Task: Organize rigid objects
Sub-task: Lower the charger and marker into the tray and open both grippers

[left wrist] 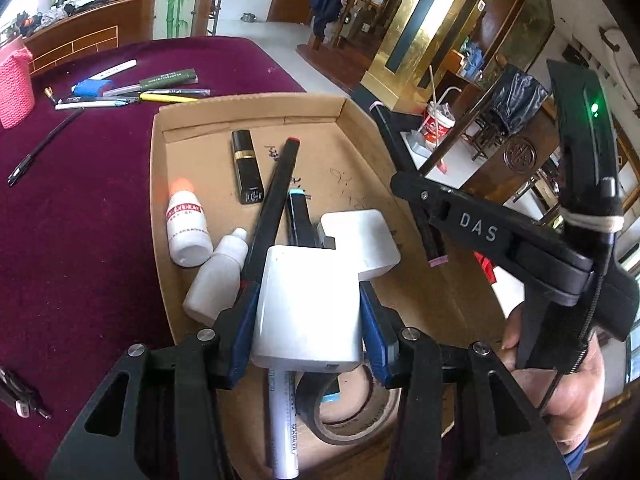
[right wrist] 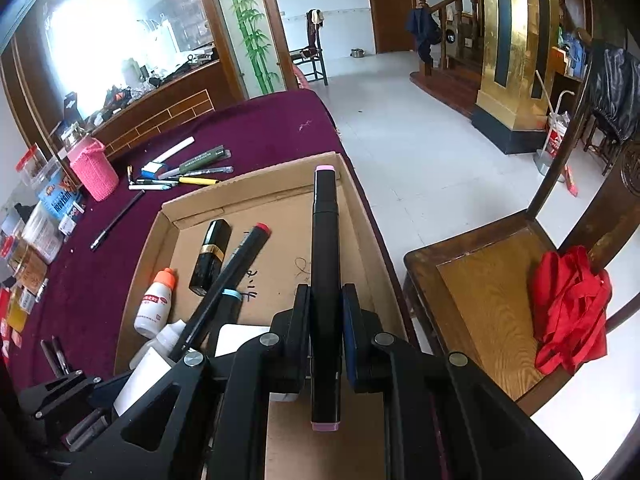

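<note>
Two wrist views cover one table (left wrist: pixel 80 208) draped in maroon cloth, with a shallow cardboard tray (left wrist: pixel 256 110) lying at its edge beside open floor.

Left view only: the left gripper (left wrist: pixel 308 320) pinches a white charger block (left wrist: pixel 308 304) between its blue pads, low over the near part of the tray. A second white block (left wrist: pixel 360 240) lies just beyond it. A tape roll (left wrist: pixel 352 412) and a white marker (left wrist: pixel 284 432) lie beneath the held block. The right gripper (left wrist: pixel 436 258) appears from the side, a hand (left wrist: pixel 568 392) on its handle, carrying a black marker with pink caps (left wrist: pixel 432 240).

Right view only: the right gripper (right wrist: pixel 326 312) is pressed tight on the black marker with pink caps (right wrist: pixel 325 264), which points toward the tray's far wall, over its right side. A wooden chair (right wrist: pixel 488 304) with red cloth (right wrist: pixel 572 312) on it stands just beside the table edge.

Both views: a black lipstick tube (left wrist: pixel 247 166), a long black marker with a red cap (left wrist: pixel 272 196), a red-capped white bottle (left wrist: pixel 188 228) and a plain white bottle (left wrist: pixel 218 280) crowd the tray's left half. The right half of the tray floor is bare cardboard.

Loose pens (right wrist: pixel 184 172) and a pink holder (right wrist: pixel 94 172) lie well apart from the tray, toward the far side of the table.
</note>
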Demonstrator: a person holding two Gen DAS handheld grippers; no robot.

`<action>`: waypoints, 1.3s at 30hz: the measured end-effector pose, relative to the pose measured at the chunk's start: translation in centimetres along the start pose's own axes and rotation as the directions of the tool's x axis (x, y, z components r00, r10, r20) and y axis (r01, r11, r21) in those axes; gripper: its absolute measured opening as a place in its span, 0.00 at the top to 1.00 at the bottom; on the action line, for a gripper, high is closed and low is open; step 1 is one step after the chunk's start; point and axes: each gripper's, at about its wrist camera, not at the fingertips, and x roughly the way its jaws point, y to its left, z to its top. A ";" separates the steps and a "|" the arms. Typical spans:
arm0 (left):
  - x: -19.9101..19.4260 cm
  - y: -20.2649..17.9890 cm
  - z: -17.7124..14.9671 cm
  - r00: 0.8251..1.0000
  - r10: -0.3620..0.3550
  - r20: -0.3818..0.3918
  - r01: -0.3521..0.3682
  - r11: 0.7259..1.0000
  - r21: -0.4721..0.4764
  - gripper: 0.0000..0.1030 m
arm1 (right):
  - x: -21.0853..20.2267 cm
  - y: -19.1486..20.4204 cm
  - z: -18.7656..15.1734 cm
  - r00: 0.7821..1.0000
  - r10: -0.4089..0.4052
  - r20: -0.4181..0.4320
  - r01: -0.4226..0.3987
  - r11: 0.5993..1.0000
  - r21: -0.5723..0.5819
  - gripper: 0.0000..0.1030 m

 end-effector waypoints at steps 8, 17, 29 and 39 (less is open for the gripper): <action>-0.1 0.2 -0.1 1.000 0.008 0.003 -0.008 1.000 -0.013 0.57 | 0.5 0.6 -0.3 0.999 -0.025 -0.026 0.024 0.999 -0.035 0.87; -0.1 0.2 -0.2 1.000 0.004 0.005 -0.004 1.000 -0.020 0.56 | 0.4 0.5 -0.5 0.999 -0.028 -0.028 0.027 0.999 -0.029 0.87; -0.9 0.8 0.2 0.999 -0.008 0.044 0.010 0.999 -0.041 0.56 | -0.7 -0.4 -0.6 0.999 0.031 0.038 -0.032 0.999 0.022 0.78; -5.3 0.1 0.5 0.993 -0.044 0.106 0.050 0.997 -0.061 0.55 | -2.6 -1.8 -0.4 0.981 0.099 0.169 -0.115 0.990 0.087 0.77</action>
